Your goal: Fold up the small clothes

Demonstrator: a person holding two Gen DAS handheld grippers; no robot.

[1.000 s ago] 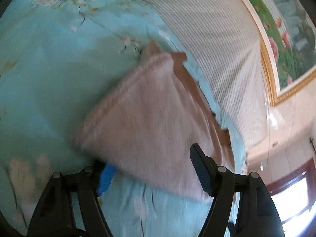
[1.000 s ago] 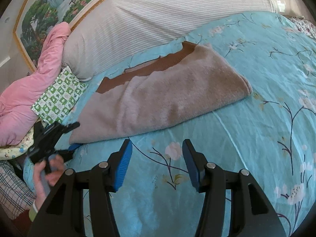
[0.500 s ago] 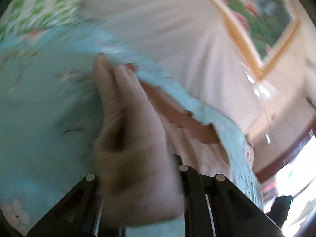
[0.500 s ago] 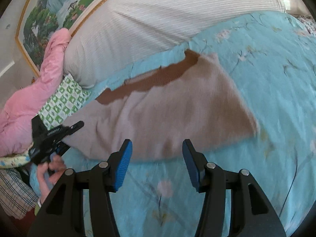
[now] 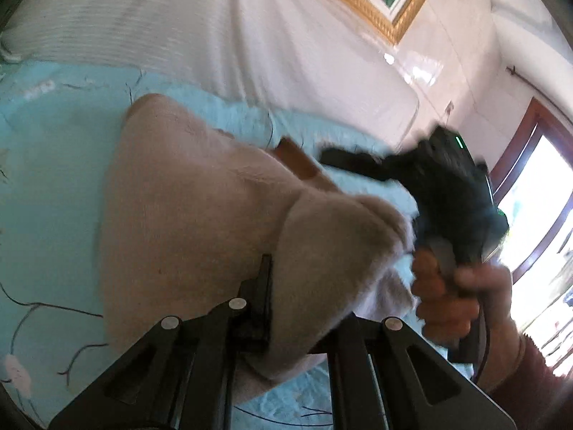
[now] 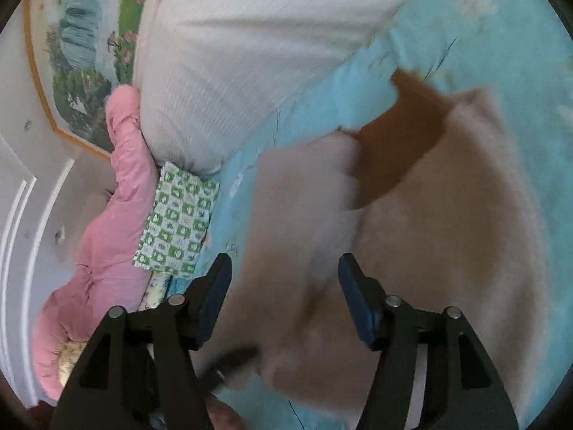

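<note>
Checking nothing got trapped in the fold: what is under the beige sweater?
Around the beige sweater lies the turquoise floral bedspread, so it rests on that. A brown trim peeks from beneath the folded layer. Anything else under it is covered. The left gripper pinches its edge.

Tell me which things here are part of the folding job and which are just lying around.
In the job:
beige garment
left gripper, shut on its edge
right gripper, open

Lying about:
pink jacket
green checked cloth
white striped quilt
framed painting
</note>
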